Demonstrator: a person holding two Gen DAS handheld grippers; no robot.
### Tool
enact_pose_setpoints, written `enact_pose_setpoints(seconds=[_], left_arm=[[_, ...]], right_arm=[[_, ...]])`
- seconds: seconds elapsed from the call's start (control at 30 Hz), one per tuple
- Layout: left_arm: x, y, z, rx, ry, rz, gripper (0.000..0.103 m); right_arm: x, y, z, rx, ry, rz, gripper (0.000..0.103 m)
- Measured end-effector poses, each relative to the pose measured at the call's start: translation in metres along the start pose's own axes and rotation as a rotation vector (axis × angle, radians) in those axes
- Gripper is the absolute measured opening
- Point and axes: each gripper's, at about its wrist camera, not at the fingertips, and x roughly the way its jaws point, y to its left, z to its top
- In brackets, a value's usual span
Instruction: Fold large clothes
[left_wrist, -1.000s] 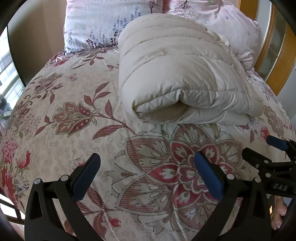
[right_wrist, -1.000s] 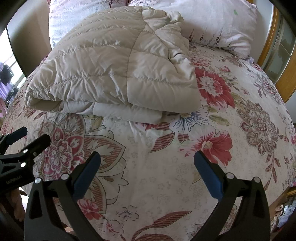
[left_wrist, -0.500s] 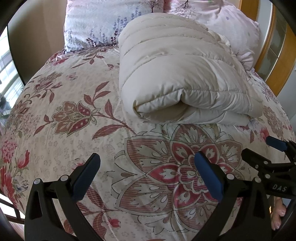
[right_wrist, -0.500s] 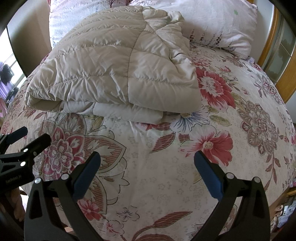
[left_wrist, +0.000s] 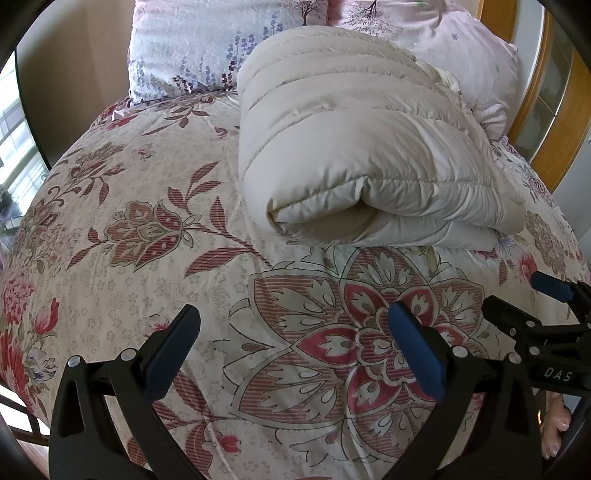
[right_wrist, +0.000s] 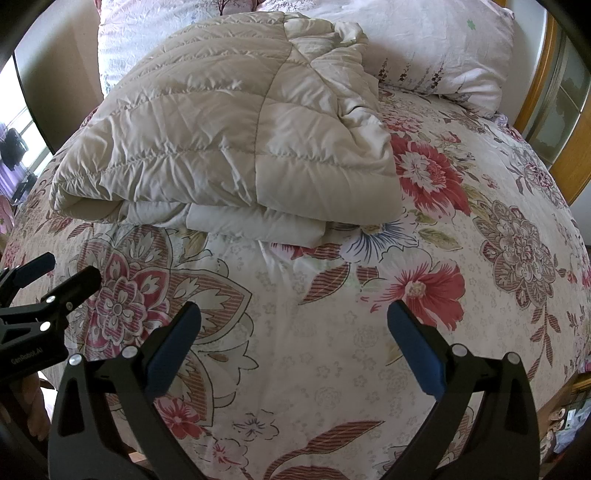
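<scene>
Nothing has moved: your left gripper (left_wrist: 293, 347) and right gripper (right_wrist: 293, 345) still hover wide apart, empty, near the bed's (left_wrist: 110, 206) foot edge, short of the folded quilted coat (right_wrist: 229, 129).

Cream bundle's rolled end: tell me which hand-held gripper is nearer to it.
Left. The left hand-held gripper points straight at the rolled end, open, short of it over the bedspread; the right hand-held gripper sits further right, facing the other corner.
</scene>
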Motion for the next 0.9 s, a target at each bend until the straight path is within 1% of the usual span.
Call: enact_pose_setpoints(seconds=[0.9], left_arm=[[0.0009,-0.0004,-0.0008,0.000,0.001,0.001,0.102]], right_arm=[[0.0011,0.0006,-0.0004,0.000,0.003,0.000,0.101]])
